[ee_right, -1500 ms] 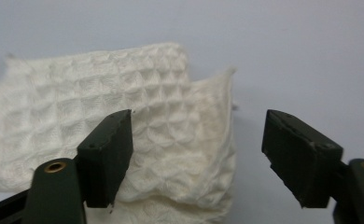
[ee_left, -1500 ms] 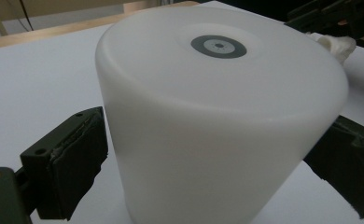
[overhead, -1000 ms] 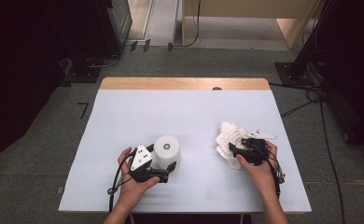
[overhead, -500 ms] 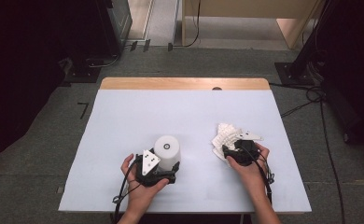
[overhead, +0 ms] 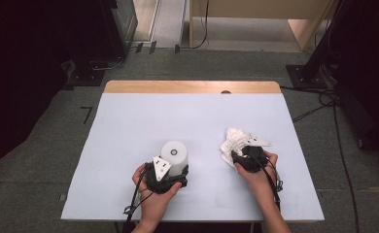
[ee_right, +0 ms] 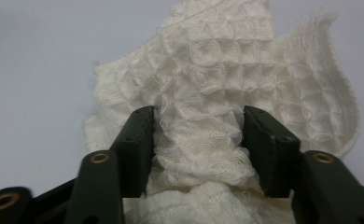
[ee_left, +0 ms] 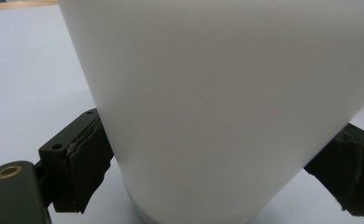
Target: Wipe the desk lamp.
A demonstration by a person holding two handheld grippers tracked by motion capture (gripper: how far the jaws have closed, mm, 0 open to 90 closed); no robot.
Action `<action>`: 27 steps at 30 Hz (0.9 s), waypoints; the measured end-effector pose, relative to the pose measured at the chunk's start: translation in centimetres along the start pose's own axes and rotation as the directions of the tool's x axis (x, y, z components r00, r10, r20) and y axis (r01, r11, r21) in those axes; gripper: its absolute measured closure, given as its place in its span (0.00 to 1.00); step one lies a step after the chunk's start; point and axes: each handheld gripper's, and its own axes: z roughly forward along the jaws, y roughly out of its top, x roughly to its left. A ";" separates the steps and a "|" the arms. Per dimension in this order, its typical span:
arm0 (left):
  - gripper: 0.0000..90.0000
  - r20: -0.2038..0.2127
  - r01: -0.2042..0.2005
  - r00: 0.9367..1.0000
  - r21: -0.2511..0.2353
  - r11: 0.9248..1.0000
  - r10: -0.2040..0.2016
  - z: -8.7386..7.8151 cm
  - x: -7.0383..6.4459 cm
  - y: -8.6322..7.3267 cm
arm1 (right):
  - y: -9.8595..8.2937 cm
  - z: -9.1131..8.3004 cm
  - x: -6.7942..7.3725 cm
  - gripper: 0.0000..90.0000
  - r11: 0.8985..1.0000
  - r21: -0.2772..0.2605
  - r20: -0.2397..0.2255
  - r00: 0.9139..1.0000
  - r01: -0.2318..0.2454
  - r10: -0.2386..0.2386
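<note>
The white cylindrical plastic cup [overhead: 174,156] stands upside down on the pale blue table top [overhead: 144,121], near the person's edge and left of the middle, in the same spot as half a second ago. The left gripper [overhead: 170,172] has closed in around its lower wall since then: in the left gripper view the cup [ee_left: 217,102] sits between the two black jaws, both pads against its sides. The cream waffle-weave cloth [overhead: 233,143] lies crumpled to the right, well apart from the cup, and has barely shifted. The right gripper [overhead: 244,158] stays at the cloth's near edge; in the right gripper view its jaws, part open, pinch a bunched fold of cloth [ee_right: 203,140].
</note>
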 end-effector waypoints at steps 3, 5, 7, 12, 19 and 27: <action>0.09 0.033 -0.014 0.999 -0.002 1.000 0.014 0.0 0.6 0.1 | 0.0 -0.1 0.0 0.68 1.000 -0.006 -0.023 1.000 0.004 -0.004; 0.09 0.065 -0.026 0.998 -0.003 1.000 0.026 0.0 1.1 0.2 | -0.1 -0.2 -0.2 0.77 1.000 -0.018 -0.032 0.999 0.010 -0.011; 0.09 0.118 -0.028 0.993 -0.013 1.000 0.029 0.1 1.7 0.4 | -0.3 -0.2 -0.3 0.83 0.999 -0.036 -0.042 0.999 -0.004 0.003; 0.09 0.213 -0.044 0.976 -0.038 0.998 0.051 0.0 2.7 0.9 | -0.1 -1.3 -0.2 0.86 0.994 -0.110 -0.139 0.990 -0.024 0.009; 0.09 0.324 -0.041 0.945 -0.045 0.998 0.053 0.2 3.2 1.3 | 1.6 -5.4 2.9 0.86 0.948 -0.316 -0.322 0.943 -0.028 -0.080; 0.09 0.392 -0.053 0.918 -0.040 0.998 0.065 0.3 2.5 1.6 | 2.3 -7.9 7.1 0.86 0.906 -0.423 -0.450 0.868 0.000 -0.209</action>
